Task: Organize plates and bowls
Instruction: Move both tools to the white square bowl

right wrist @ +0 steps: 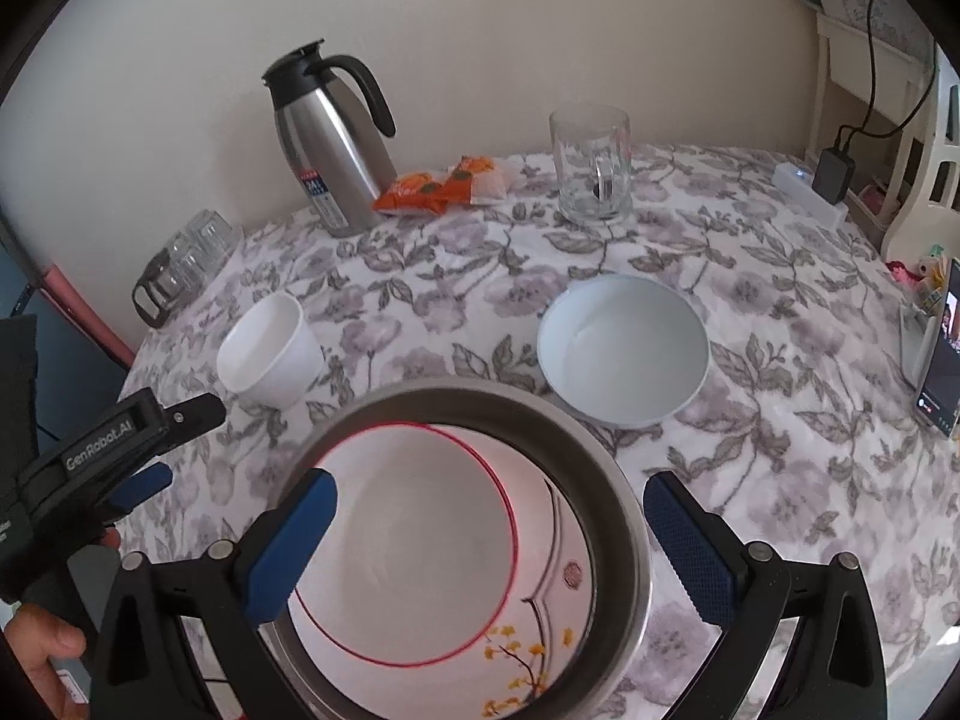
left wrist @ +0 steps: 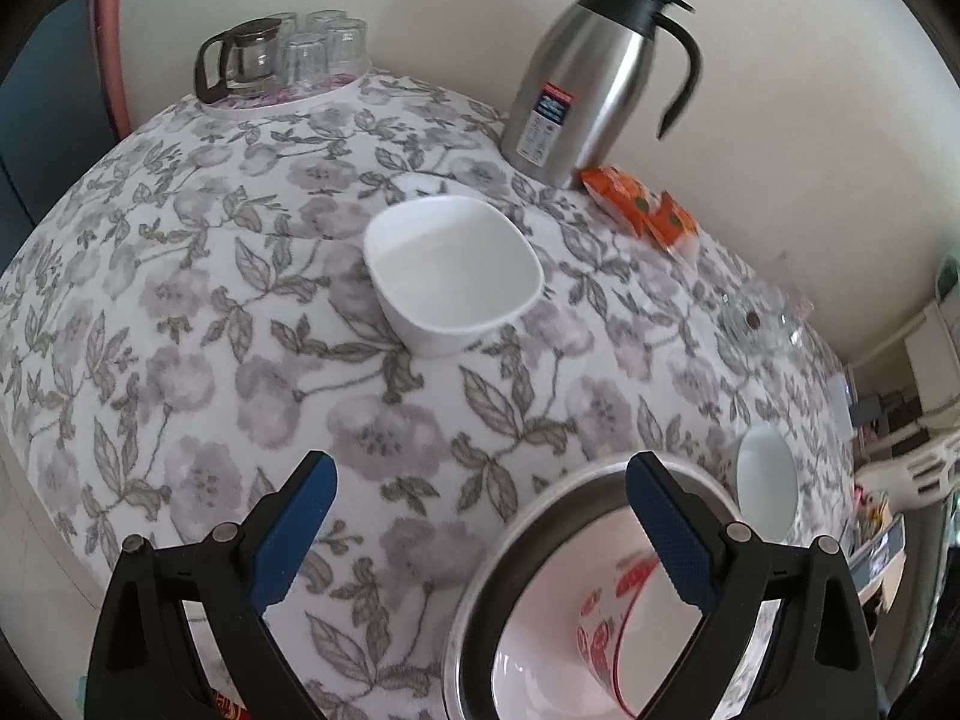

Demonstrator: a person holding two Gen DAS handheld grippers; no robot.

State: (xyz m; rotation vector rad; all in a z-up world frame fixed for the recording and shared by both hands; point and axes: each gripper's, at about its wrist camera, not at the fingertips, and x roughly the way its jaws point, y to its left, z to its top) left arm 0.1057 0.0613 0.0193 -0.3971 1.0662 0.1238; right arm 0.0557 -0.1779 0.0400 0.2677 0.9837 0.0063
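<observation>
Both grippers hang over the flowered table (right wrist: 780,360), fingers spread, gripping nothing. Right gripper (right wrist: 489,546) straddles the steel bowl (right wrist: 624,516) at lower centre; a red-rimmed dish (right wrist: 420,552), perhaps two, nests inside. Left gripper (left wrist: 480,534) faces the square white bowl (left wrist: 453,273) at centre frame. Round white bowl (right wrist: 624,354) sits right of centre.

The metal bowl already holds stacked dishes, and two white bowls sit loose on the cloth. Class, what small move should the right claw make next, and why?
Probably forward toward the round white bowl: the right claw is open and empty, and that bowl stands just beyond the metal bowl.
</observation>
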